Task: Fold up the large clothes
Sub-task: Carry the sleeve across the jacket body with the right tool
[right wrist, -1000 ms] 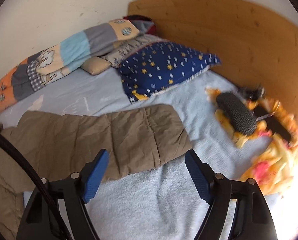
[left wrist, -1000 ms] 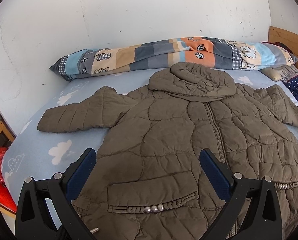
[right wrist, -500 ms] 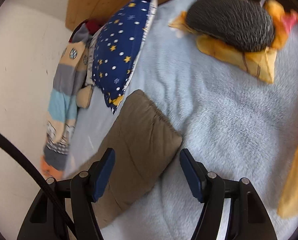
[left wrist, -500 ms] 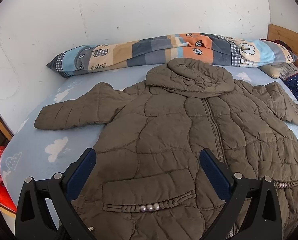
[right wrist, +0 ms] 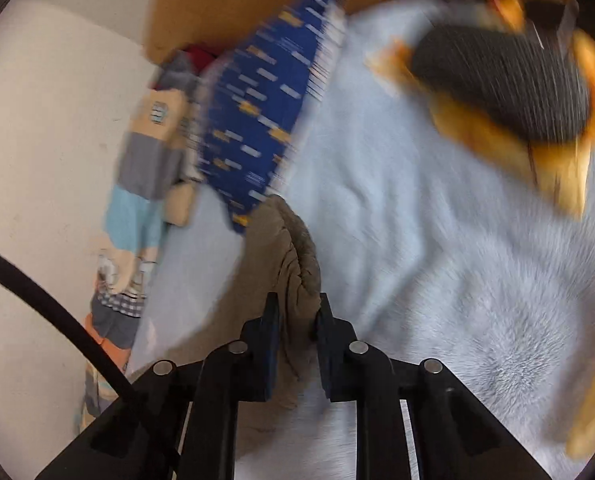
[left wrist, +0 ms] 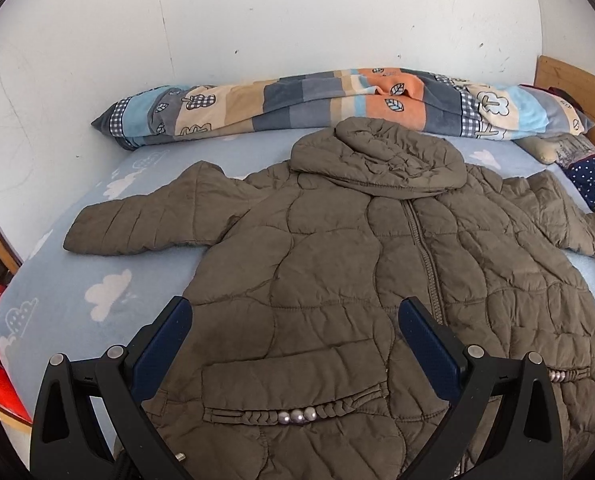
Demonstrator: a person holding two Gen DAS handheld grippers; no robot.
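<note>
Even daylight, fisheye-dark corners; right wrist view smeared, seemingly motion blur.

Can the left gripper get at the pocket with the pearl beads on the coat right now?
Probably yes. The left gripper hangs open over the coat, and the beaded pocket lies flat and uncovered just below its fingers. Nothing sits on it; the way down looks free.

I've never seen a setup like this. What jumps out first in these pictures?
A big olive-brown quilted jacket lies spread flat, front up, across a pale blue bed, its hood towards a striped patchwork bolster along the wall. The right gripper has pinched the cuff of one sleeve, while the left gripper hangs open above the hem.
</note>
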